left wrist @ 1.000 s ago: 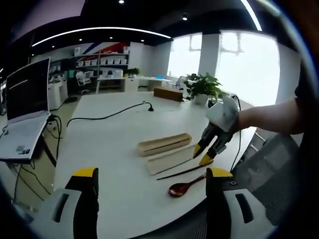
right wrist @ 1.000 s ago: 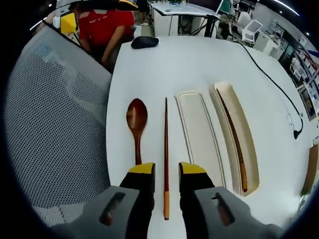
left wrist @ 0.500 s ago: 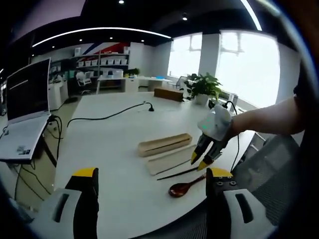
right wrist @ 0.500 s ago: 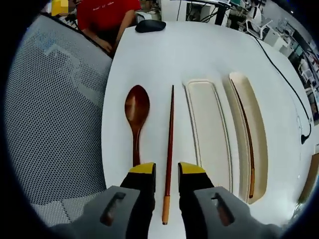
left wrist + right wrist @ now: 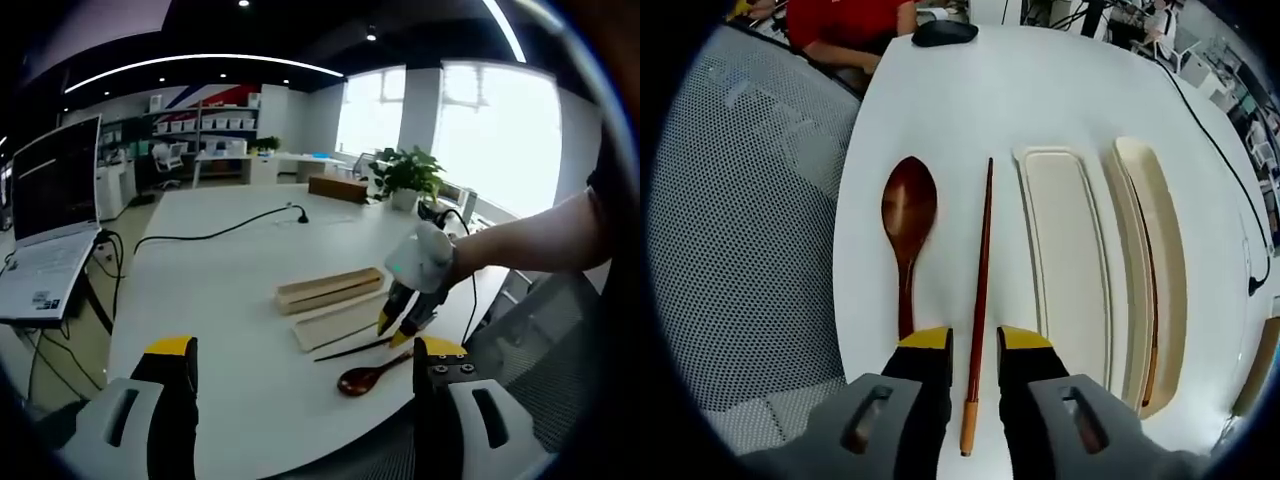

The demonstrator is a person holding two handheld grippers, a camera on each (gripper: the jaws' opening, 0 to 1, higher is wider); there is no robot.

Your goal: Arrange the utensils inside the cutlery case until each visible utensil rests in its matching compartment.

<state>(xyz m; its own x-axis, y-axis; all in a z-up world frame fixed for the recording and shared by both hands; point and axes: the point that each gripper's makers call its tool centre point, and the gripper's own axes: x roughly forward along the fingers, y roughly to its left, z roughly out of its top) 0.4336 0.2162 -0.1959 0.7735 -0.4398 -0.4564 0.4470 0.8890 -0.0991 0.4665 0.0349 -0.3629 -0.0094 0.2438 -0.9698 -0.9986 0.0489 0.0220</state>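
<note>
Left gripper view: left claw (image 5: pixel 305 365), yellow-tipped, jaws wide apart, nothing between them, held above the white surface (image 5: pixel 220 300). On the surface: wooden case (image 5: pixel 331 289), its flat lid (image 5: pixel 335 323) just beside it; a dark chopstick (image 5: pixel 360 347) beside the lid; a brown spoon (image 5: pixel 368 378) nearest the edge. Right claw (image 5: pixel 398 327), carried on a person's arm (image 5: pixel 535 235), tips down at the chopstick. Further items: black cable (image 5: pixel 215 233), laptop (image 5: pixel 50 215), potted plant (image 5: pixel 405 178), mesh chair (image 5: pixel 540 340). Right gripper view: right claw (image 5: pixel 974 345), jaws partly open, one either side of the chopstick (image 5: pixel 979 305) near its orange end; whether the tips touch it cannot be told. Spoon (image 5: pixel 907 225) lies left of the chopstick, apart, bowl away from the claw. Right of the chopstick: lid (image 5: pixel 1070 260), then case (image 5: pixel 1160 270) with a second chopstick (image 5: pixel 1157 310) lying inside it. Black mouse (image 5: pixel 944 32) at the far end of the surface (image 5: pixel 1040 100); mesh chair (image 5: pixel 740 230) at left; a person in a red shirt (image 5: pixel 855 22) beyond.
</note>
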